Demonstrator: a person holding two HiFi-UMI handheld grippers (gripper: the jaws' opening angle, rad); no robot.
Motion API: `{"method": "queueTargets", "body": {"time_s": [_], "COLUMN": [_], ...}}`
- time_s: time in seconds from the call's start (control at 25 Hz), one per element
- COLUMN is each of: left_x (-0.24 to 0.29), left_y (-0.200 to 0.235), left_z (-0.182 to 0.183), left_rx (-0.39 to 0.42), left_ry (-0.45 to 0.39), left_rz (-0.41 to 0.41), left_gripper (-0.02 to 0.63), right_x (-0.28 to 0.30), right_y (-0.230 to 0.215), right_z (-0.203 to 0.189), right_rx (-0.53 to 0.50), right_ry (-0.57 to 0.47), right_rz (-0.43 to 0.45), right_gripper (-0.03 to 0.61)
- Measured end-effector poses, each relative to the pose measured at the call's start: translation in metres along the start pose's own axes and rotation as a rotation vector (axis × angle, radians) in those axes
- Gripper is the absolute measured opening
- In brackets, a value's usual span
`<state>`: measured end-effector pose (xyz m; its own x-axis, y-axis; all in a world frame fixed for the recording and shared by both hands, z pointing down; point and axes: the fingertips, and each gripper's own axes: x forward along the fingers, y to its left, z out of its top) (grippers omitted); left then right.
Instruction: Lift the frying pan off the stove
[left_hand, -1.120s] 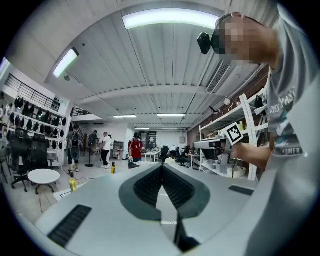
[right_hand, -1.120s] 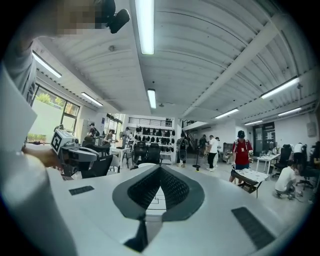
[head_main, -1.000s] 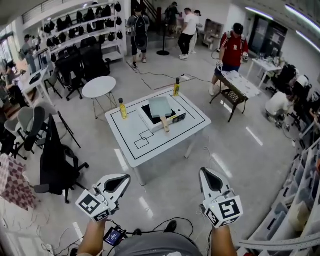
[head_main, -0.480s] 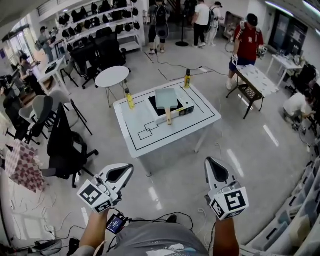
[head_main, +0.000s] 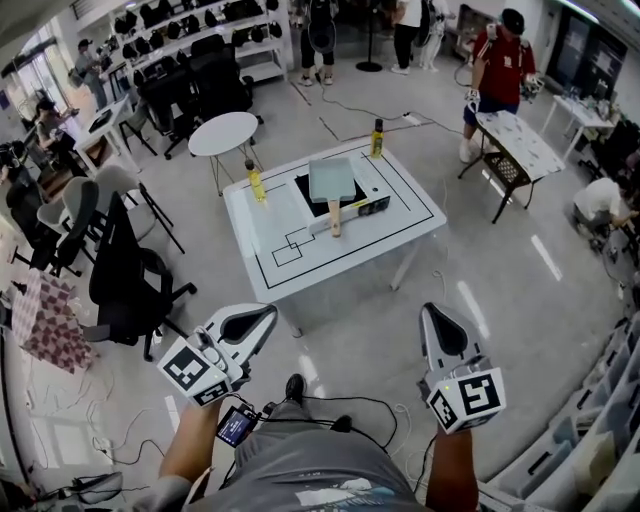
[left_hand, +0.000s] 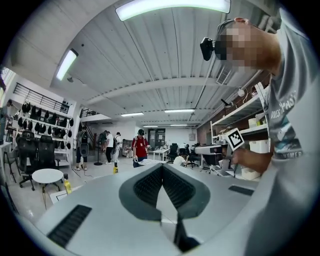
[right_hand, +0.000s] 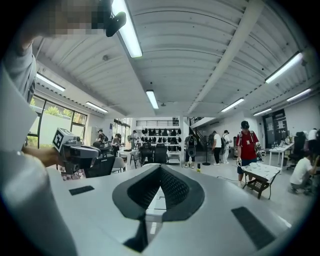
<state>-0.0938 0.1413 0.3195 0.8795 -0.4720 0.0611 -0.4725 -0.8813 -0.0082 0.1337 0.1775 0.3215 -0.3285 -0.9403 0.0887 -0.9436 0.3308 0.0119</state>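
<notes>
A square grey-green frying pan (head_main: 331, 179) with a wooden handle (head_main: 334, 222) sits on a black stove (head_main: 352, 206) on the white table (head_main: 290, 260), far ahead of me. My left gripper (head_main: 264, 316) is held low at the left, well short of the table. Its jaws are shut with nothing between them, as the left gripper view (left_hand: 162, 166) also shows. At the right, my right gripper (head_main: 432, 314) points toward the table, equally far from it. It is shut and empty too, with the jaws meeting in the right gripper view (right_hand: 160, 166).
Two yellow bottles (head_main: 257, 184) (head_main: 377, 139) stand on the table. A round white table (head_main: 223, 133) and black chairs (head_main: 125, 285) are at the left. A person in a red shirt (head_main: 500, 66) stands by a folding table (head_main: 521, 146). Cables (head_main: 350, 405) lie on the floor near my feet.
The view has shifted forward and the table now looks a little nearer. Both grippers have stayed shut, low in front of me.
</notes>
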Motion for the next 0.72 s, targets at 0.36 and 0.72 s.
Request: {"method": "queueTargets", "body": {"time_s": [0.36,0.72], "left_x": [0.068,0.135], "left_y": [0.071,0.126], "left_z": [-0.018,-0.013], "left_rx": [-0.042,-0.058], "left_ry": [-0.013,-0.030], "left_rz": [-0.097,-0.240], "left_gripper": [-0.005,-0.005], "right_x": [0.034,0.070], "right_y": [-0.032,-0.058], "right_z": [-0.007,0.013], "right_rx": [-0.005,-0.032], "right_ry": [0.053,0.081], "right_rz": [-0.127,-0.264], "right_gripper": [0.011,0.011]}}
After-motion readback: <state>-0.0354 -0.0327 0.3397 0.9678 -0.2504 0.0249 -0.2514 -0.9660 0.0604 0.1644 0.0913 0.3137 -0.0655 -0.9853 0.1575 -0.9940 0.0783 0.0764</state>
